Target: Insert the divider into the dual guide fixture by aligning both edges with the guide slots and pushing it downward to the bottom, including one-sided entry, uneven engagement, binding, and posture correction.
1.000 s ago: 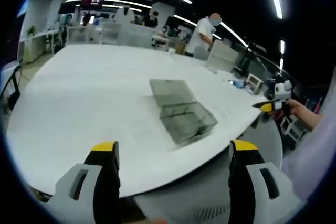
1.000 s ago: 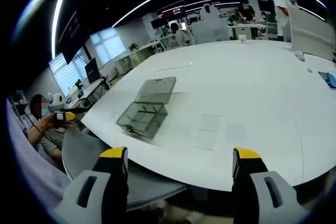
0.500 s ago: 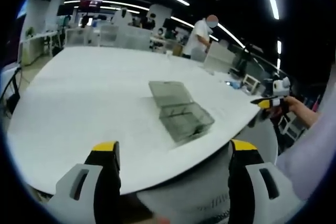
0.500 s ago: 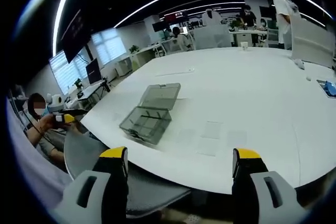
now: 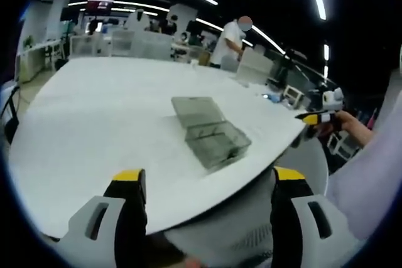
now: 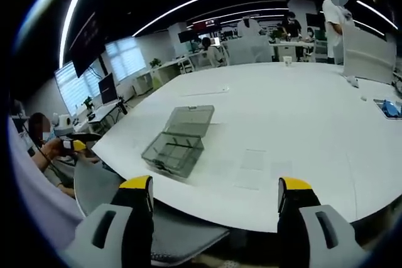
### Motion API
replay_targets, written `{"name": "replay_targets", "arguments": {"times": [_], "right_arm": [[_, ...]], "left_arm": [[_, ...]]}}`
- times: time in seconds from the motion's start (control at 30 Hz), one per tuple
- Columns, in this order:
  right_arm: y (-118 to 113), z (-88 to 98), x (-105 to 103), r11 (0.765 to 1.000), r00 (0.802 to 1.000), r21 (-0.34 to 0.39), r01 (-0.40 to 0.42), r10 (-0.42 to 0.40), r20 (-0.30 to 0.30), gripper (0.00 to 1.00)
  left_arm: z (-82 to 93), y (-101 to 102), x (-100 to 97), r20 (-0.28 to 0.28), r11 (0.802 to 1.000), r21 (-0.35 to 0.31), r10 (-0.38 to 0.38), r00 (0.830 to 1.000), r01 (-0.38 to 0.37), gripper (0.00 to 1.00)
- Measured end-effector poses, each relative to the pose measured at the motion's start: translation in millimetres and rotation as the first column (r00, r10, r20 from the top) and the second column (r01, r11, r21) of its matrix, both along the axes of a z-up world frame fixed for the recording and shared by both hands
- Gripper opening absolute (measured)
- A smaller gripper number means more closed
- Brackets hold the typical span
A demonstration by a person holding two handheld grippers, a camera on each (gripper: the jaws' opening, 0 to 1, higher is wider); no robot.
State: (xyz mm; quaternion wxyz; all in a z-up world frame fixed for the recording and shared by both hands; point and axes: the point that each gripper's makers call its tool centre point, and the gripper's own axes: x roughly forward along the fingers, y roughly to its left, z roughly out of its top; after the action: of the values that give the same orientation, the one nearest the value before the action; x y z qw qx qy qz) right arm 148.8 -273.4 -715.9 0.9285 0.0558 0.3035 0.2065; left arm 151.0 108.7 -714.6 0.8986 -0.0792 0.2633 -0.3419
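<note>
On the white table [image 6: 295, 117] ahead of you, the clear fixture box [image 6: 173, 149] lies lid-open, its contents indistinct, while your left gripper [image 5: 201, 183] and right gripper [image 6: 215, 189] hang spread and empty.

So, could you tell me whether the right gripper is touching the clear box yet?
Apart. In the right gripper view, the right gripper is open, with bare white table between it and the clear box.

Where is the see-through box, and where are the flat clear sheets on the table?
see-through box [image 6: 174, 149]: right gripper view, on its open gridded tray.
box lid [image 5: 196, 110]: left gripper view, middle of the lid.
clear sheets [image 6: 254, 159]: right gripper view, on one sheet.
</note>
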Motion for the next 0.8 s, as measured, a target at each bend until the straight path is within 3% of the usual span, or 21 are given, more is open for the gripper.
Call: {"name": "replay_targets", "arguments": {"times": [0.33, 0.57, 0.8], "right_arm": [[1.7, 4.1, 9.3, 0.999, 1.0, -0.033, -0.012, 0.012, -0.011, 0.79], [8.2, 7.8, 20.5, 0.998, 0.999, -0.045, -0.033, 0.032, -0.019, 0.79], [6.9, 10.8, 28.0, 0.997, 0.999, -0.076, -0.033, 0.03, -0.042, 0.78]], "left_arm": [[-2.5, -13.8, 5.3, -0.003, 0.999, -0.042, -0.028, 1.0, 0.028, 0.76], [0.4, -20.5, 11.6, -0.004, 0.991, -0.13, -0.018, 1.0, 0.018, 0.76], [-11.8, -33.5, 10.8, -0.031, 0.989, -0.145, -0.04, 0.999, 0.035, 0.78]]}}
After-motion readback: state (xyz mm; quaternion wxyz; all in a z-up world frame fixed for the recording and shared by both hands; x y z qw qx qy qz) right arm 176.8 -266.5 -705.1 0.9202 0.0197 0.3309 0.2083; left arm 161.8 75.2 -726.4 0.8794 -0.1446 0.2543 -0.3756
